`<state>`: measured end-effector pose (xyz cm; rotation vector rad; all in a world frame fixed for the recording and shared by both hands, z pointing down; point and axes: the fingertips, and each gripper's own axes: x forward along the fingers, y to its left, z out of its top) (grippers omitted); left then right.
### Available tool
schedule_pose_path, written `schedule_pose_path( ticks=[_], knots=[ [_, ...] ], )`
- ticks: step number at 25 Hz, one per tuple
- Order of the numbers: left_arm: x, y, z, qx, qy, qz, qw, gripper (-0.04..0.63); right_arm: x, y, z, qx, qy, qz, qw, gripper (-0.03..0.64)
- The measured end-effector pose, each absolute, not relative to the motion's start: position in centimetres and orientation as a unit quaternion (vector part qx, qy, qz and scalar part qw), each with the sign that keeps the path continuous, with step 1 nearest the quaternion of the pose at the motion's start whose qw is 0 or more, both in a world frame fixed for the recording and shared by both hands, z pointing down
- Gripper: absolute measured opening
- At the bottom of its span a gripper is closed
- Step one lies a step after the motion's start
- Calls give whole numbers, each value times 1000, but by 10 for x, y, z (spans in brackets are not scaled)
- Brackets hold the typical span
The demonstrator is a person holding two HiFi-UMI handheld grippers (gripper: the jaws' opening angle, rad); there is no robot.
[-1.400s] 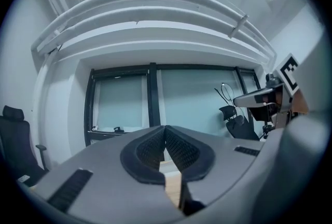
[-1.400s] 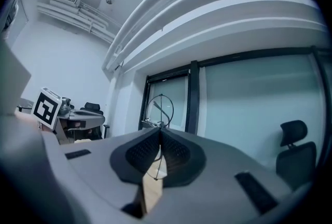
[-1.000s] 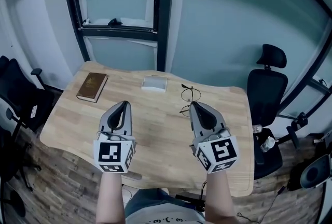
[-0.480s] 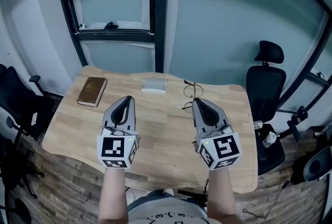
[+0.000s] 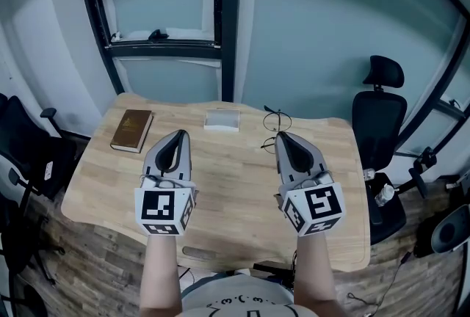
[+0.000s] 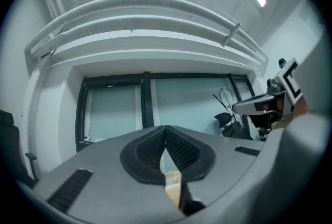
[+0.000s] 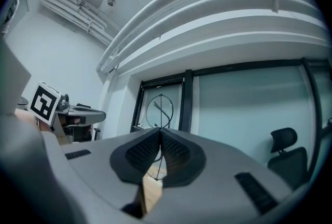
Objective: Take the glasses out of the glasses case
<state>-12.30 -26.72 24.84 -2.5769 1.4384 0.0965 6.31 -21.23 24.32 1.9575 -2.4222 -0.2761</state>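
Head view: at centre-right the right gripper (image 5: 282, 136) has its fingers (image 5: 288, 147) pinched tight on the glasses (image 5: 275, 123). It holds them up off the tabletop (image 5: 220, 191), beside the pale glasses case (image 5: 222, 119) at upper centre. The left gripper (image 5: 178, 134) seems idle.

Left gripper view: its fingers (image 6: 179, 148) meet on nothing, and the glasses (image 6: 226, 106) show at right.

Right gripper view: the glasses (image 7: 160, 109) stand upright, clamped by a thin part, probably for carrying away.
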Motion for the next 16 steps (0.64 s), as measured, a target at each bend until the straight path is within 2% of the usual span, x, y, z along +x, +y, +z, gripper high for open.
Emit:
schedule_pose_path(
  ticks=[16],
  knots=[
    [-137, -287, 246, -871, 480, 36, 94, 15, 43, -231, 240, 622, -777, -94, 15, 15]
  ],
)
